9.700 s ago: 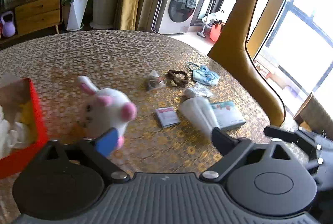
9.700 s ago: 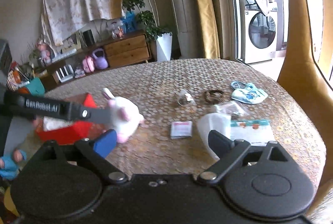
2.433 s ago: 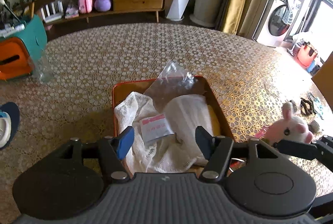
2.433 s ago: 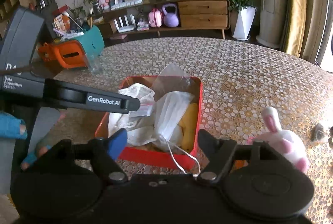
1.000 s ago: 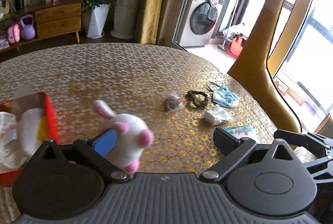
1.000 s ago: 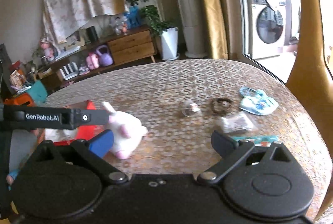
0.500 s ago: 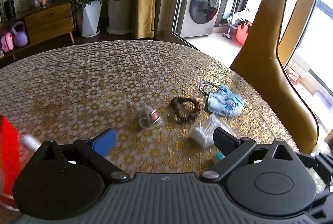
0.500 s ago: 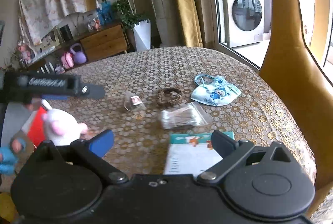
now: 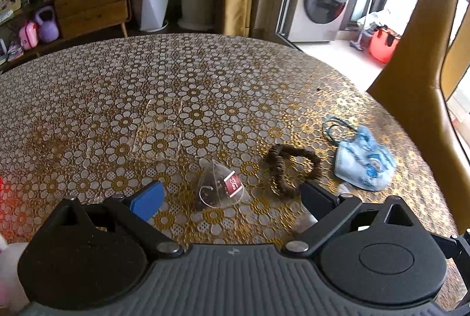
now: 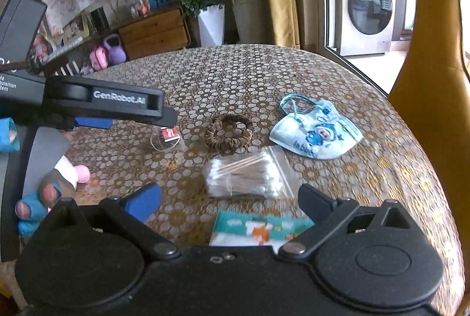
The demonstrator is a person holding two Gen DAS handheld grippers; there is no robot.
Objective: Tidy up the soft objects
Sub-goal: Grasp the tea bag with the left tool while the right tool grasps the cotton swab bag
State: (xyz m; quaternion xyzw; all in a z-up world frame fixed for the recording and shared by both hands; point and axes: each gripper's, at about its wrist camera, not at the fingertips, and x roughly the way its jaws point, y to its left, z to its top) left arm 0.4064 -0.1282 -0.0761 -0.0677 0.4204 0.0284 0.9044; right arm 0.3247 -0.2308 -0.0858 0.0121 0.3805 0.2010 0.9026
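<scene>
Fingers of both grippers stand spread wide with nothing between them: the left gripper (image 9: 232,197) hangs low over the patterned table (image 9: 176,98), and the right gripper (image 10: 229,198) hovers beside it. With the tea bag (image 9: 218,188) as the landmark, the left gripper's blue pad (image 9: 147,200) sits just short of it to one side and the black finger (image 9: 318,195) to the other, so the sachet lies almost centred in the opening. By the look of it, the step in hand is lining up to pick this next soft item; the next move calls for lowering and advancing a little, then pinching gently, since the thin mesh would crush or slide easily. Just right of the tea bag lies the brown scrunchie (image 9: 292,169), and beyond that the blue child's mask (image 9: 362,163). In the right wrist view a bag of cotton swabs (image 10: 243,175) lies nearer than the tea bag, with a tissue pack (image 10: 258,230) nearest of all. A person's hand (image 10: 41,195) shows at the left edge, tilting the left tool forward and down.
</scene>
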